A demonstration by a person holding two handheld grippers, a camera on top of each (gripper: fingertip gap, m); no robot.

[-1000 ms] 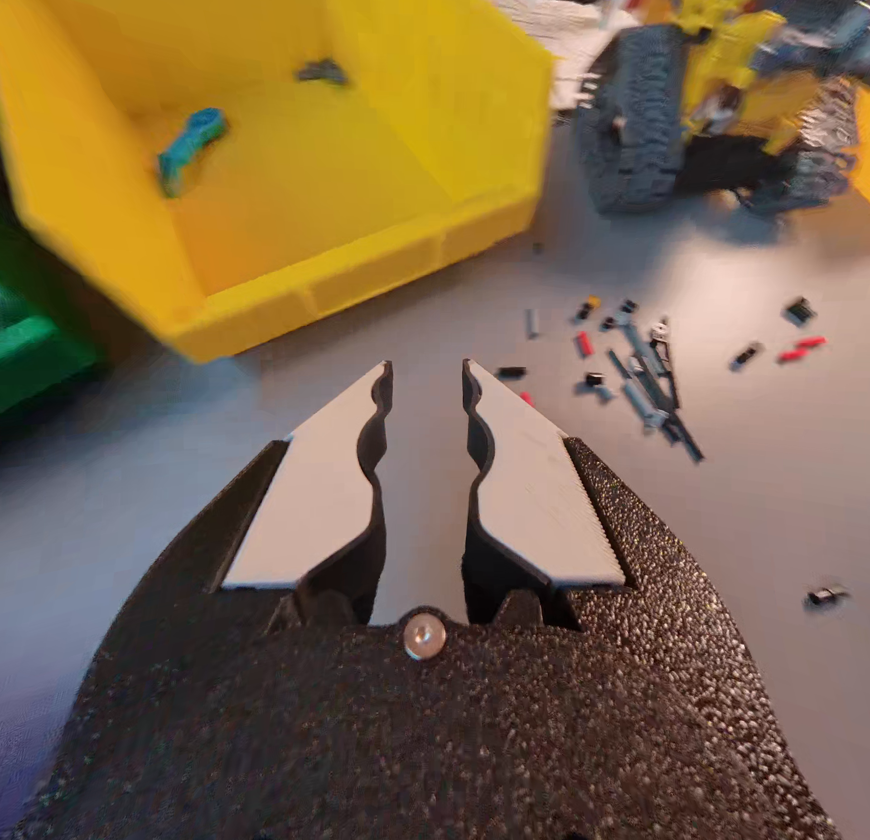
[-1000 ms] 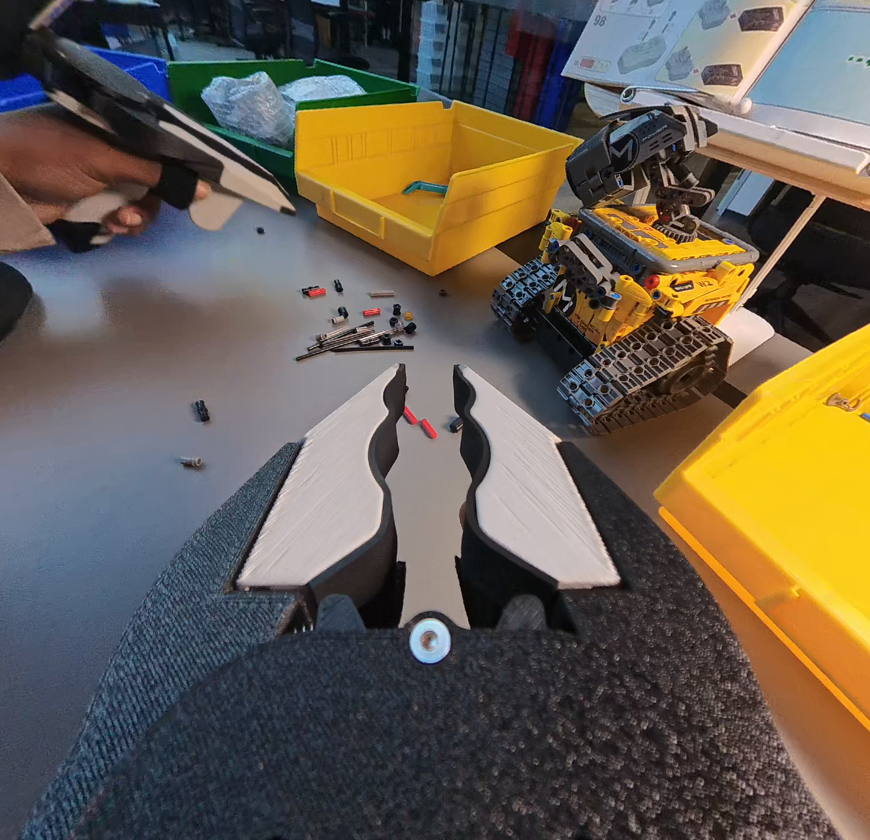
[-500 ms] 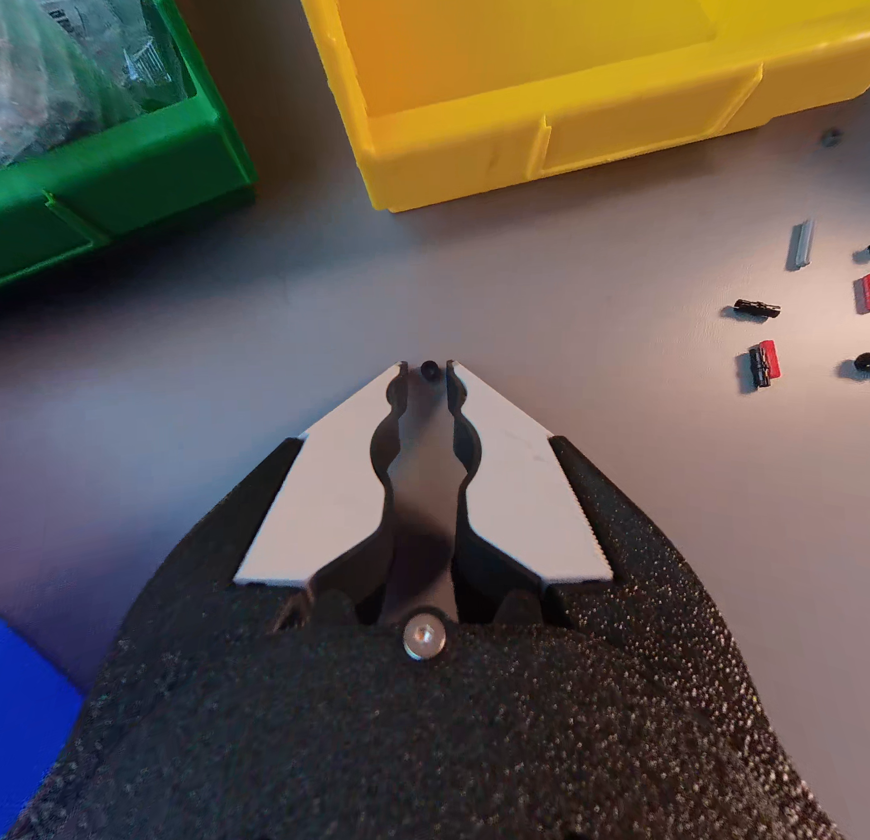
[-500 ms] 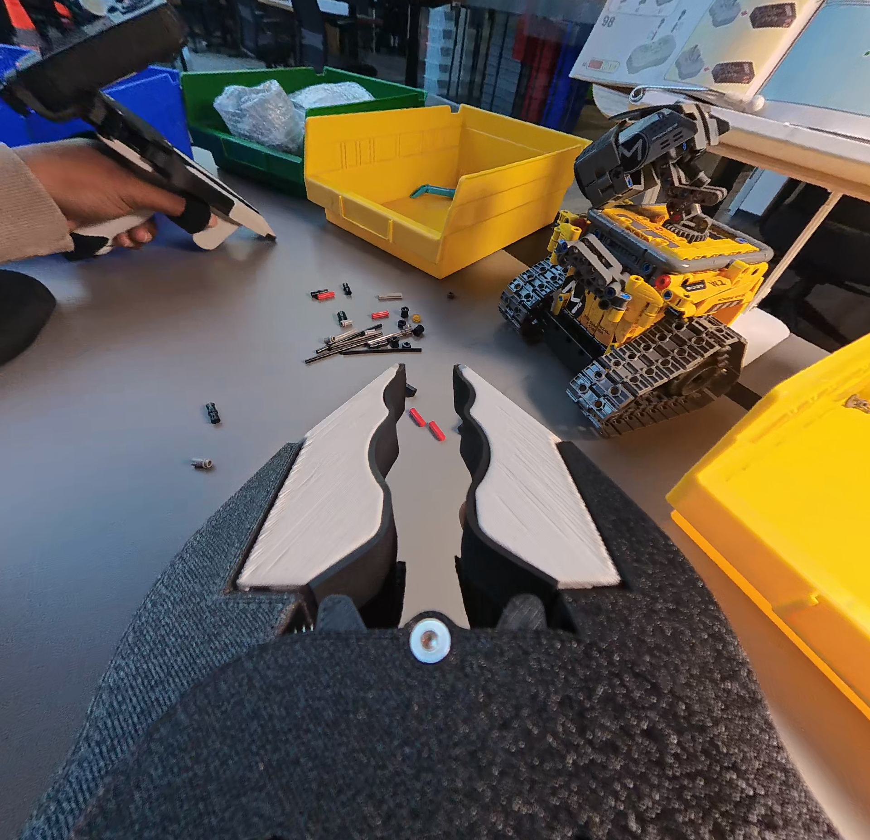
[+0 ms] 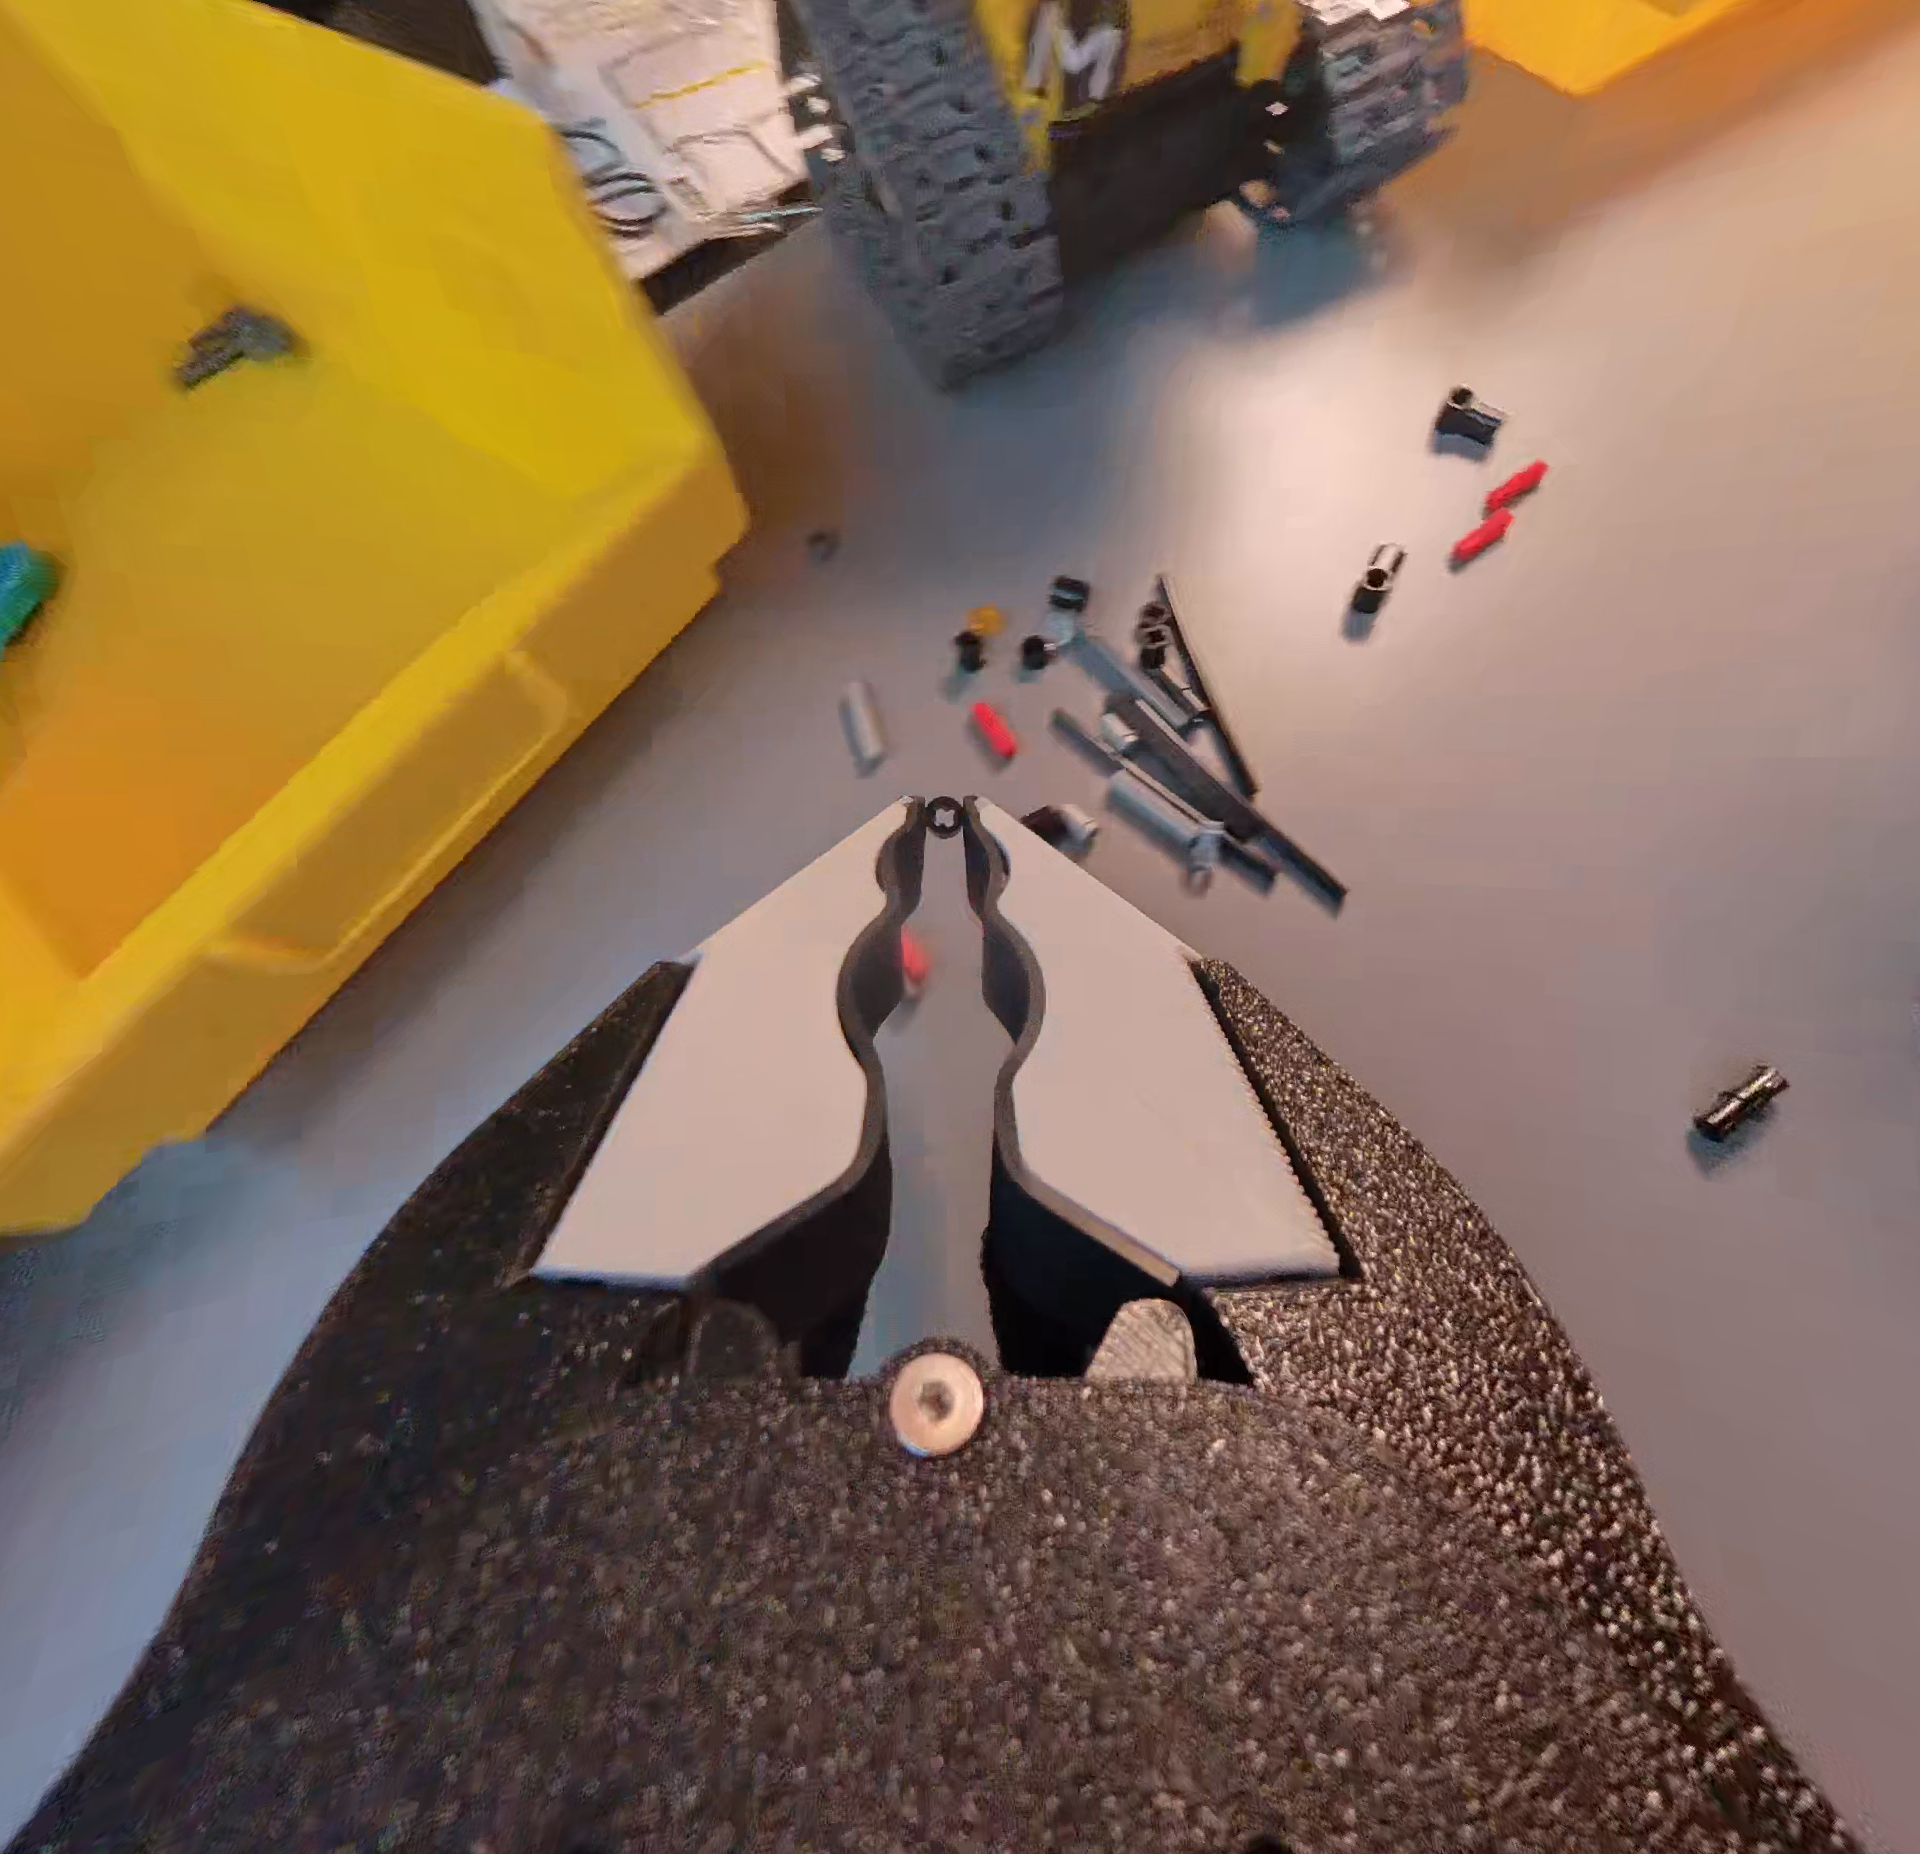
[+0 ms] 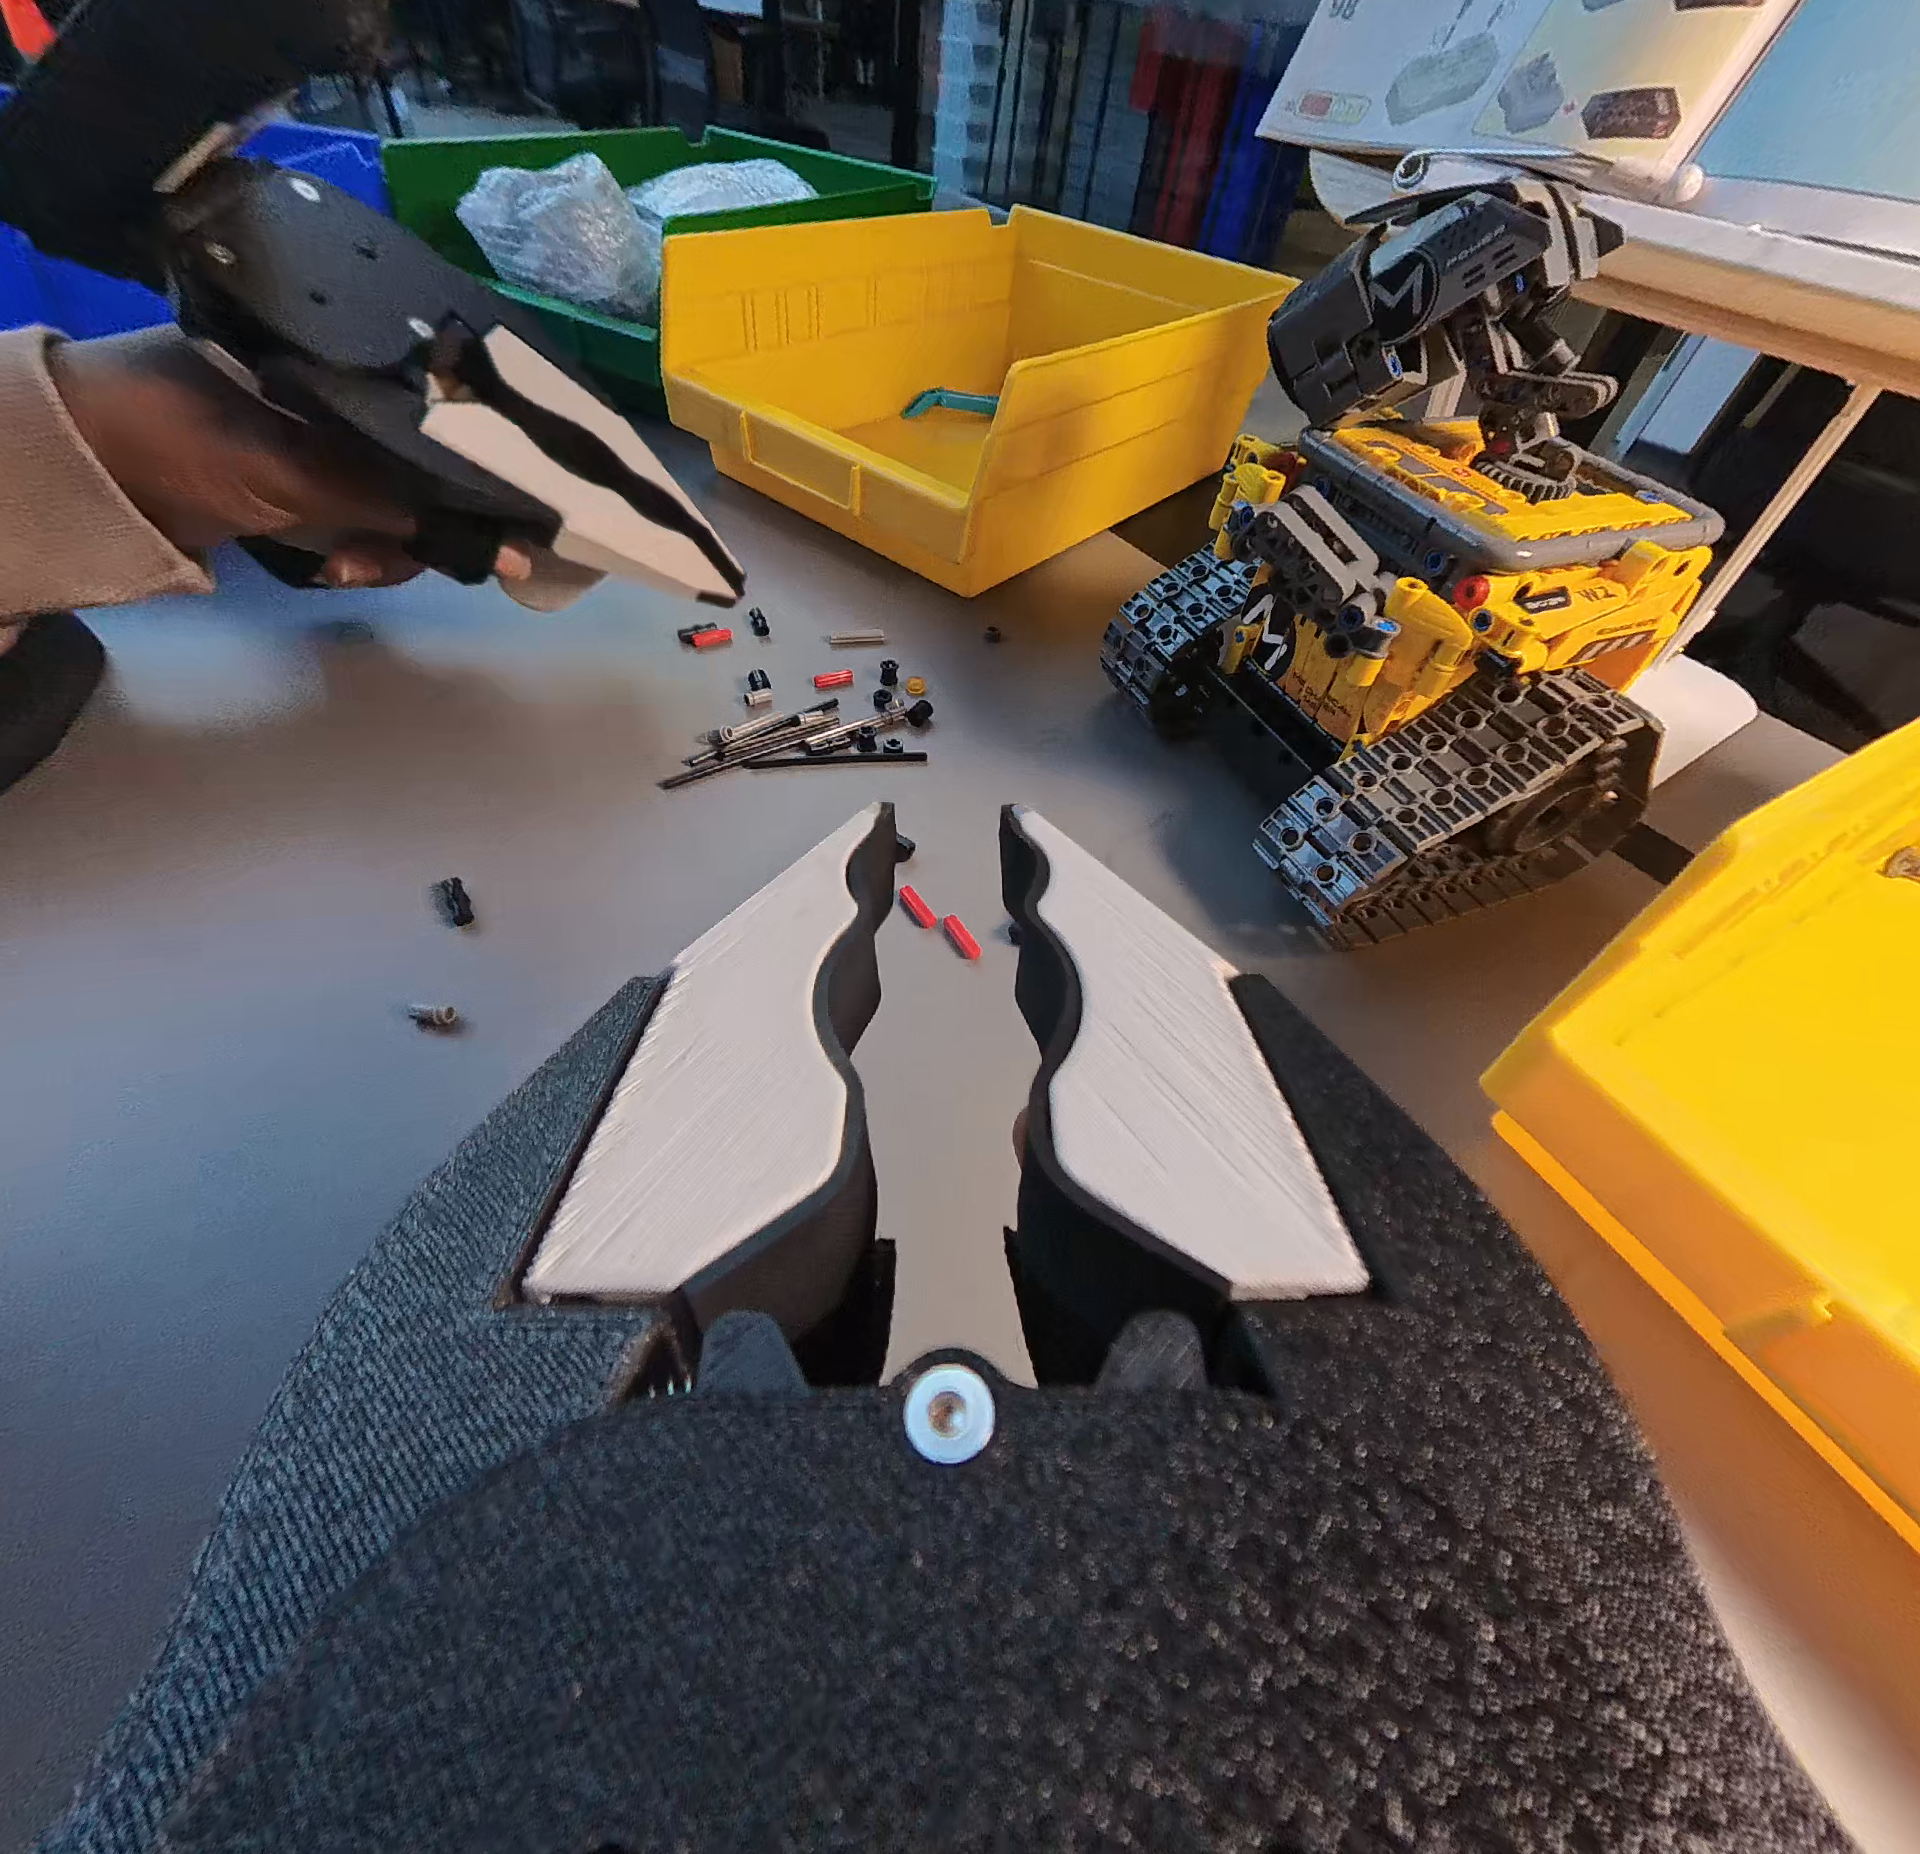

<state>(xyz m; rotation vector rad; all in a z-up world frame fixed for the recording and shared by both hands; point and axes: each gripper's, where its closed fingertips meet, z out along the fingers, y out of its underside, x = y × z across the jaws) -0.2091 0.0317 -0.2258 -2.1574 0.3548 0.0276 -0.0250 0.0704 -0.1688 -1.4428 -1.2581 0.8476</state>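
My left gripper (image 5: 943, 813) is shut on a small black ring piece (image 5: 943, 817) held at its fingertips, above the grey table near a scatter of small parts (image 5: 1153, 734). The left gripper also shows in the right wrist view (image 6: 717, 583), held by a hand over the same scatter of parts (image 6: 810, 734). My right gripper (image 6: 948, 817) is open and empty, low over the table, with two red pins (image 6: 940, 921) lying between its fingers. A yellow bin (image 6: 966, 391) holds a teal piece (image 6: 945, 402).
A yellow and grey tracked brick robot (image 6: 1434, 578) stands right of the parts. A green bin (image 6: 623, 204) with plastic bags stands behind the yellow bin. Another yellow bin (image 6: 1745, 1077) is at the right edge. An open instruction booklet (image 6: 1558, 48) stands at the back right. Loose black pins (image 6: 454, 900) lie left. Tip to tip, the grippers are about 20 centimetres apart.
The left gripper closed on the small black ring piece near the green bin, lifted it and swung right toward the parts scatter. The right gripper has barely moved.
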